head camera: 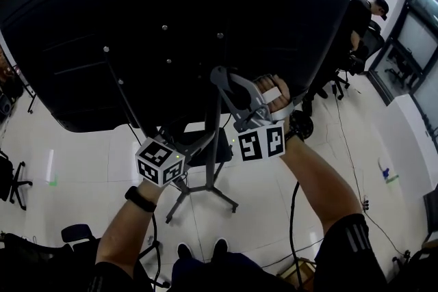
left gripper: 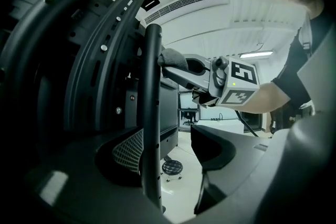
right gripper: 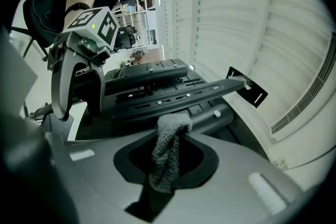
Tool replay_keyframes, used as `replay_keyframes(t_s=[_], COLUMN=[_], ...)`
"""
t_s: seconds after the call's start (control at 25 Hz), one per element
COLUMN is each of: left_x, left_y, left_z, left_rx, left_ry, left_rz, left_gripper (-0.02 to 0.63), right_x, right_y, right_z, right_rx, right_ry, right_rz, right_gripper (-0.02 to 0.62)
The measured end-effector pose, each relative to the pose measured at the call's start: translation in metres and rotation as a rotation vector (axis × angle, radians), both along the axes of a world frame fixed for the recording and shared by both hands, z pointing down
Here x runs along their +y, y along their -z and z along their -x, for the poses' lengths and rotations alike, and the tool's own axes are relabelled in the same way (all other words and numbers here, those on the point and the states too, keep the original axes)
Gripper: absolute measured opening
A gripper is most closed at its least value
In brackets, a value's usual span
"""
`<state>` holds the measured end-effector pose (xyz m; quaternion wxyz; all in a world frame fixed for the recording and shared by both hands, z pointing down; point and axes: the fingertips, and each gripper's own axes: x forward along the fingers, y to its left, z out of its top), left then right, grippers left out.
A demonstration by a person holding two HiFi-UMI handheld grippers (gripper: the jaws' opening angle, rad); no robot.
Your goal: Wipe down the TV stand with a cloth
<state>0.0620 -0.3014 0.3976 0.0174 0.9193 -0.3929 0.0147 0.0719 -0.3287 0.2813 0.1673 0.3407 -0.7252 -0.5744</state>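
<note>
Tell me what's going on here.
A person stands behind a TV mounted on a rolling stand, with a gripper in each hand. The right gripper is shut on a grey cloth and presses its end against the stand's black mounting bracket. The left gripper is open, with the stand's upright post between its jaws. Wiping looks under way.

The head view crops the TV (head camera: 205, 10) and loses the left gripper's (left gripper: 170, 152) fingers in shadow.
</note>
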Motion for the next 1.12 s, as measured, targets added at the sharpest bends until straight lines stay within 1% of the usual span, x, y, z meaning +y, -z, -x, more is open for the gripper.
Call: replay_keyframes(t_s=[0.2,0.36,0.48,0.76,1.12], left_x=[-0.003,-0.005,-0.006,-0.003,-0.004], left_y=[-0.018,-0.034,-0.047,-0.09,-0.153], left_z=[-0.001,0.001,0.002,0.002,0.007], left_rx=[0.004,0.005,0.007,0.012,0.015], left_ry=[0.001,0.006,0.006,-0.005,0.01], left_rz=[0.023,0.044,0.06,0.098,0.179], left_gripper=[0.305,0.305,0.305,0.305,0.305], right_x=[-0.004,-0.002,0.0,0.005,0.004], right_y=[-0.039,-0.061,-0.083,-0.135,-0.215], right_z=[0.002,0.003,0.007,0.014,0.013], right_rx=[0.097,0.116,0.153,0.184,0.207], right_ry=[0.001,0.001,0.007,0.028,0.021], right_rz=[0.045,0.084,0.099,0.159,0.292], right_gripper=[0.057,0.057,0.057,0.057,0.057])
